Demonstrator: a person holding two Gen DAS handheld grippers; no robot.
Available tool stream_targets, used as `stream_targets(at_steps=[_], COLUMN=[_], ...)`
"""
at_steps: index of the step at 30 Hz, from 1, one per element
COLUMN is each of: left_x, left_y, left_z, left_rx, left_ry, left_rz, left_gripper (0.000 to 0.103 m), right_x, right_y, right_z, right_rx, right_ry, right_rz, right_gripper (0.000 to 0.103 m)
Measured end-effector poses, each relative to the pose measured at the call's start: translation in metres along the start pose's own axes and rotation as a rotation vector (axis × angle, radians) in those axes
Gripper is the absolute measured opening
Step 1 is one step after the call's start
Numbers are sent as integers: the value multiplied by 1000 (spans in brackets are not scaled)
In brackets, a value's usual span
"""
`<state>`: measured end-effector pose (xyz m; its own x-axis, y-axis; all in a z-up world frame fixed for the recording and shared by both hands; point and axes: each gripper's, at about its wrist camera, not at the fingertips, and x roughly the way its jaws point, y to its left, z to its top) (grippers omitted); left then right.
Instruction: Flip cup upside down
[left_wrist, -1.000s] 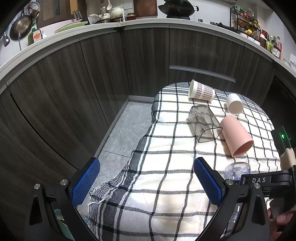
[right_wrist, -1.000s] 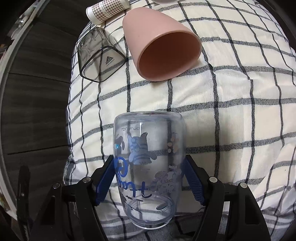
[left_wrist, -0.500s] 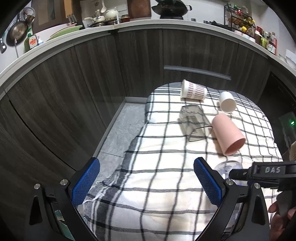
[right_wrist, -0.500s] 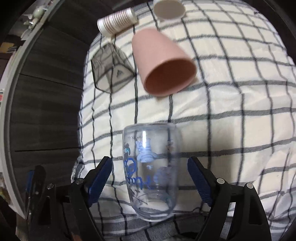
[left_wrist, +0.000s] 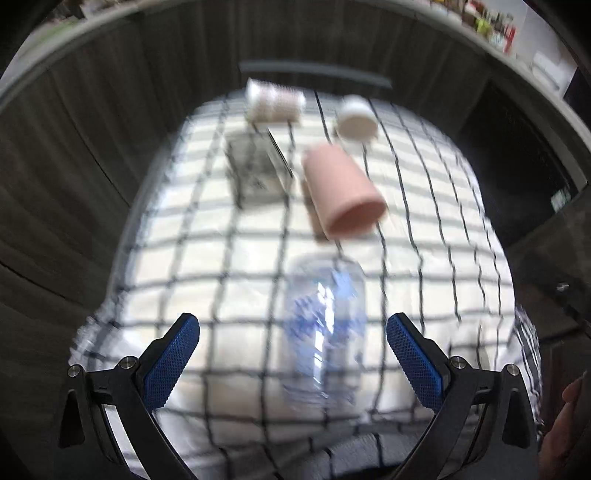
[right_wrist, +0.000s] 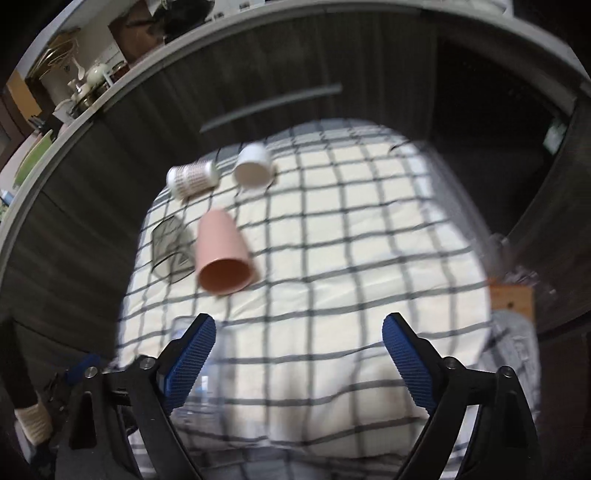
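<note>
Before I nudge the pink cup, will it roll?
Probably: the pink cup lies on its side. Its taper suggests it would curve, not run straight. The soft checked cloth may slow it; the clear square cup beside it could block it.

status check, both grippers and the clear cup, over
Left gripper open, clear cup between its jaws, not clamped. Right gripper open, empty. Pink cup lying on its side beyond. Blurred; can't tell which way up the clear cup is.

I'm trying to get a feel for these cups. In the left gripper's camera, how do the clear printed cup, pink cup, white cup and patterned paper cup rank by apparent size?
Largest to smallest as they look:
1. clear printed cup, though it lies nearest the camera, which inflates it
2. pink cup
3. patterned paper cup
4. white cup
The last two look close, and blur makes that order unsure.
</note>
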<state>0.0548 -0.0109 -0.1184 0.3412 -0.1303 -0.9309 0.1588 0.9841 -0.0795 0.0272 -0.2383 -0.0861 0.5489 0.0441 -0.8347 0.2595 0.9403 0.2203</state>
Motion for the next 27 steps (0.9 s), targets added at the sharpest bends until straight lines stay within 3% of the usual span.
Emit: stream_targets(at_steps=[6, 10, 15, 19, 27], left_x=[34, 56, 87, 104, 141], left_y=[-19, -33, -47, -58, -59], left_z=[7, 22, 42, 58, 56], left_rx=[32, 90, 99, 156, 167], left_ry=[209, 334, 557, 611, 747], left_rz=[-4, 18, 0, 63, 100], left_gripper=[103, 103, 103, 102, 92], right_x=[-5, 0, 14, 33, 67], right_y=[-10, -12, -14, -20, -32], right_z=[0, 9, 22, 35, 43], right_rx=[-8, -13, -6, 24, 73], right_ry=[-33, -19, 37, 84, 159], right_rz=[-27, -35, -29, -19, 28], right_gripper=[92, 92, 92, 92, 92])
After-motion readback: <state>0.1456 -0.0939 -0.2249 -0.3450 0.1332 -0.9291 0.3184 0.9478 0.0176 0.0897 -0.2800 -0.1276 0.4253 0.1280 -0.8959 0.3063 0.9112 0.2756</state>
